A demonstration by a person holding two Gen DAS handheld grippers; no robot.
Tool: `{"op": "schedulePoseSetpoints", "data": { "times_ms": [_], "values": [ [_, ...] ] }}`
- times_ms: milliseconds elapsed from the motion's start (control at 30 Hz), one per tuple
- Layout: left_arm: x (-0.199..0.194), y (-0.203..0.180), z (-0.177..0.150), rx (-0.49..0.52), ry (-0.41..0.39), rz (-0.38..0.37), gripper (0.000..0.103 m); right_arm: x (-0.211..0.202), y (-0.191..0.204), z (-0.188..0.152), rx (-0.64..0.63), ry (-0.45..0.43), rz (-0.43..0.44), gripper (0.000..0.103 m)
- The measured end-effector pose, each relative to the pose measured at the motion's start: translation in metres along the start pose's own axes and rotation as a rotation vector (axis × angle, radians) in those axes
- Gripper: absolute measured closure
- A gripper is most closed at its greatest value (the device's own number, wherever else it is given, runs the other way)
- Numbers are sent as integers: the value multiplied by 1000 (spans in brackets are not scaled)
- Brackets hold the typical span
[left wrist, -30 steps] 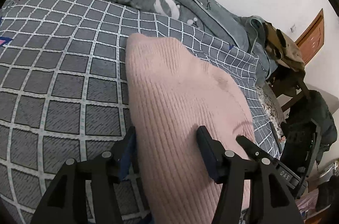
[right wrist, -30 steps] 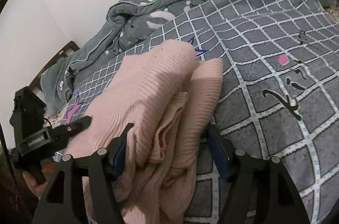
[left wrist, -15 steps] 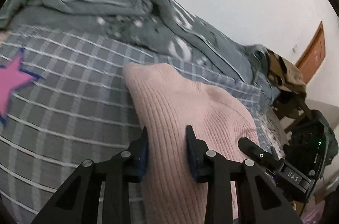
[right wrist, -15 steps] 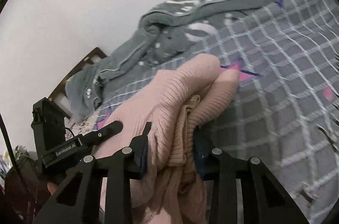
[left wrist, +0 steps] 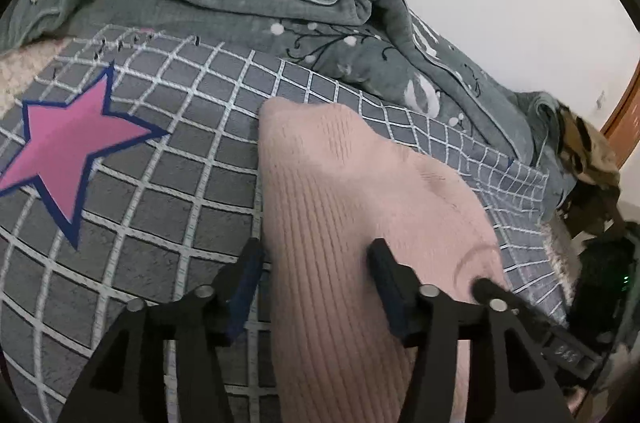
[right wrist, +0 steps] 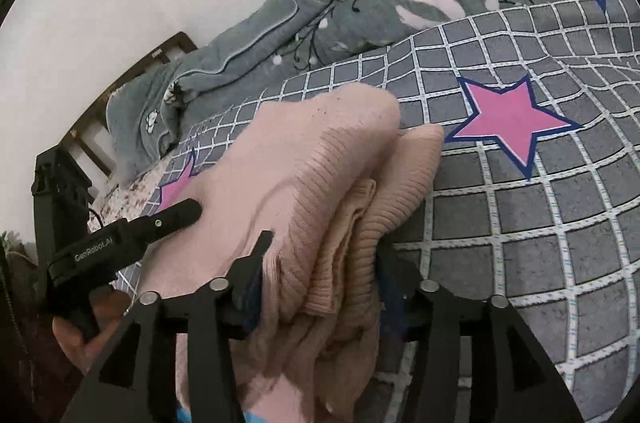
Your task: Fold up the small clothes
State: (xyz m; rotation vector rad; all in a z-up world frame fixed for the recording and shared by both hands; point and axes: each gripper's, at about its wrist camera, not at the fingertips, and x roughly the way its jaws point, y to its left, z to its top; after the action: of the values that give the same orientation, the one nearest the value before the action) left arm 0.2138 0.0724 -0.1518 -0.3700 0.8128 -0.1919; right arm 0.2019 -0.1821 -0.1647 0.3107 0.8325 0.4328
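A pink ribbed knit sweater [left wrist: 340, 183] lies folded on the grey checked bedspread [left wrist: 160, 191]. My left gripper [left wrist: 314, 263] straddles its near edge. Its jaws are opening and the pads stand clear of the knit between them. In the right wrist view the sweater [right wrist: 312, 159] shows its stacked folded layers. My right gripper [right wrist: 322, 259] has that bundle between its jaws, which are opening and loosening off the fabric. The left gripper [right wrist: 160, 223] also shows at the sweater's far side, held by a hand [right wrist: 80, 343].
A rumpled grey floral blanket [left wrist: 280, 7] is heaped along the wall behind the sweater. Pink stars [right wrist: 512, 119] mark the bedspread. A wooden headboard [right wrist: 120, 83] stands at one end. At the other end are a chair piled with clothes [left wrist: 588, 151] and a wooden door [left wrist: 624, 115].
Both grippers closed on the sweater half a second ago and carried it across the bedspread. Their jaws have now spread apart again, with the sweater resting near the pink stars.
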Motion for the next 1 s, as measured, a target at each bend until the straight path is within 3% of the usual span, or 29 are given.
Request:
{"op": "schedulePoseSetpoints", "data": {
  "times_ms": [100,300,600,900,1000],
  "values": [
    [-7,-4,-5,40,-24,43,44,-12,10,0,-72,-33,-66,48],
    [-23,3,-18,47,-64,54,42,-29,37,-4,-208,-94,-169,48],
    [-51,19,-31,64,-139,77,41,-44,44,-17,-210,-101,-157,50],
    [-67,43,-35,11,-169,100,41,-45,50,-27,-162,-114,-80,60],
    [-67,43,-36,5,-169,99,41,-30,58,-27,-189,-109,-98,66]
  ]
}}
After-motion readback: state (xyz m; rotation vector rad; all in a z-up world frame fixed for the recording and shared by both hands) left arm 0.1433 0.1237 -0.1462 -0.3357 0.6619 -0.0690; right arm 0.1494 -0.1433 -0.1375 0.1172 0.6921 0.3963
